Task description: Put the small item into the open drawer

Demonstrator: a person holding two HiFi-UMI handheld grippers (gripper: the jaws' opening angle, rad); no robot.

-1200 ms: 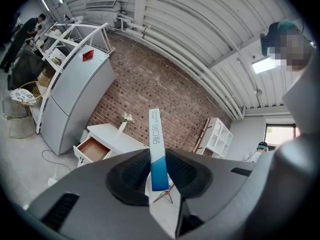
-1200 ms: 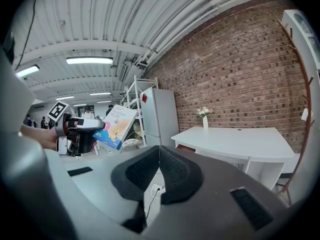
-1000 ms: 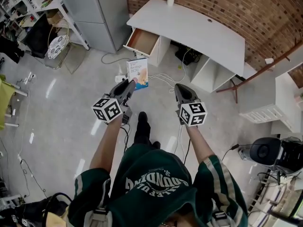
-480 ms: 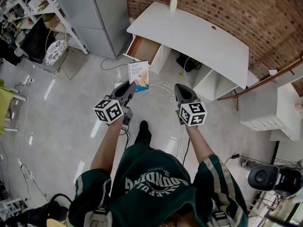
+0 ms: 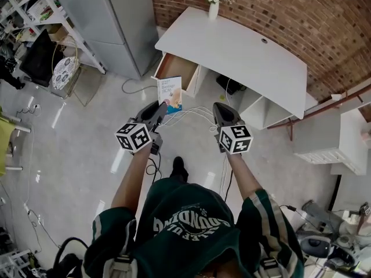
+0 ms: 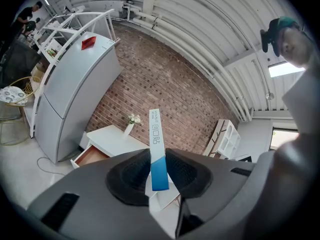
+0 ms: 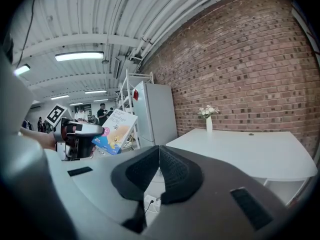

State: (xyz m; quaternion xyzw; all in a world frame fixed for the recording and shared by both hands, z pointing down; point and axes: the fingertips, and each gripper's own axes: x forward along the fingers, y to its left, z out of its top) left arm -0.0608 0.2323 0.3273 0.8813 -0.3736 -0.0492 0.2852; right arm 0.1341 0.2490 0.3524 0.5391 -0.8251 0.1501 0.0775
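While the person stands on the pale floor [image 5: 87,126] facing the white bench [image 5: 237,45], both grippers are held out in front at about the same height, side by side and apart. The left gripper [image 5: 161,106] is clamped on a thin flat box [image 5: 170,92], white at the top with a blue band and a cartoon picture lower down. From above, the box stands upright out of the jaws, its broad face turned toward the person. In the left gripper view only its narrow edge shows, pinched between the two dark pads. The box is up in the air, short of the bench and not yet over the drawer [image 5: 175,67].

That drawer is pulled out at the left end of the bench, its brownish inside bare as far as I can see. The box lies just on the near side of it in the head view.

The right gripper [image 5: 215,106] has its jaws pressed together with nothing between them.

A small vase of white flowers [image 5: 214,7] stands at the far edge of the bench, against the brick wall [image 5: 278,4]. A tall grey fridge [image 5: 122,22] stands left of the bench, with white shelving [image 5: 52,7] beyond it. Loose white cables [image 5: 194,112] trail over the floor in front of the bench.
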